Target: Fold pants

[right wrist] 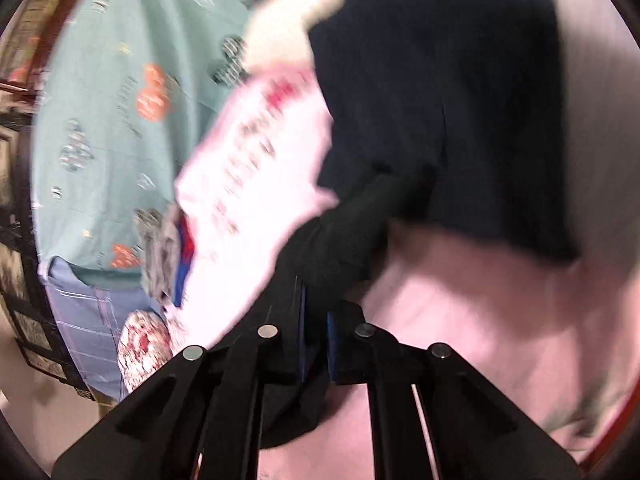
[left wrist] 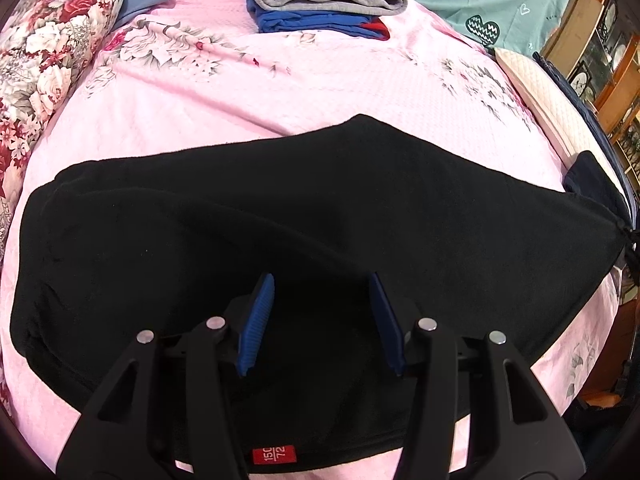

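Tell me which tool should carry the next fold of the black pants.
Right. The right tool is already shut on a bunch of the black pants, so it can probably pull that end over. The left tool is open above the spread fabric on the pink bedspread, gripping nothing.

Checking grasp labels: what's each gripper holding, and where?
Left gripper: open over the black pants, holding nothing. Right gripper: shut on a bunched black fabric end; which part, unclear.
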A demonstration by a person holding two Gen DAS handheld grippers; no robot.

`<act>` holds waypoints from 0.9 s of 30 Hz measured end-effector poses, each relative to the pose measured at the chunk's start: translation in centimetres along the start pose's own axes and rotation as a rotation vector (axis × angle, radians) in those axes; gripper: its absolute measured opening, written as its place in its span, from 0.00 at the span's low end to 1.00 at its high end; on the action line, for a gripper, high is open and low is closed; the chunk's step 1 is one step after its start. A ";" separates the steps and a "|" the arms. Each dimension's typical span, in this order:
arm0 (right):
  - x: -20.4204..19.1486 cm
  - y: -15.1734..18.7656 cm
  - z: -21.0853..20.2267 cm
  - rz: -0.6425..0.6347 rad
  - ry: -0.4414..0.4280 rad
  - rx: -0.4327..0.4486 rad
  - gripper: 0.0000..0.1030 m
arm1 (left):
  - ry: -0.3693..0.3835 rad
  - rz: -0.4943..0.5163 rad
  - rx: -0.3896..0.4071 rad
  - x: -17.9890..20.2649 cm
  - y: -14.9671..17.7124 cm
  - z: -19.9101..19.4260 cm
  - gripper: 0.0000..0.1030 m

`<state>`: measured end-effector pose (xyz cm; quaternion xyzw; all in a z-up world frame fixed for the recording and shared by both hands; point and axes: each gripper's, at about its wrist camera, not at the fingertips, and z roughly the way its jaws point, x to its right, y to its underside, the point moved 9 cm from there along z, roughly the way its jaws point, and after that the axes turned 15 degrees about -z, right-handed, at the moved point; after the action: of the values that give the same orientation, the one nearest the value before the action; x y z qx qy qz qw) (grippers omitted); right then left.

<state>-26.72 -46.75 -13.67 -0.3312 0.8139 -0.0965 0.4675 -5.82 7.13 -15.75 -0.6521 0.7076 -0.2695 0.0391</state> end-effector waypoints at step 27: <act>1.2 3.9 5.0 -0.056 0.035 -0.199 0.41 | -0.179 -0.129 0.043 -6.8 1.0 -1.6 0.31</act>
<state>-24.79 -43.79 -19.05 -0.3968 0.8180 -0.0341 0.4150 -6.36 14.13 -16.81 -0.7167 0.6518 -0.2274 0.0985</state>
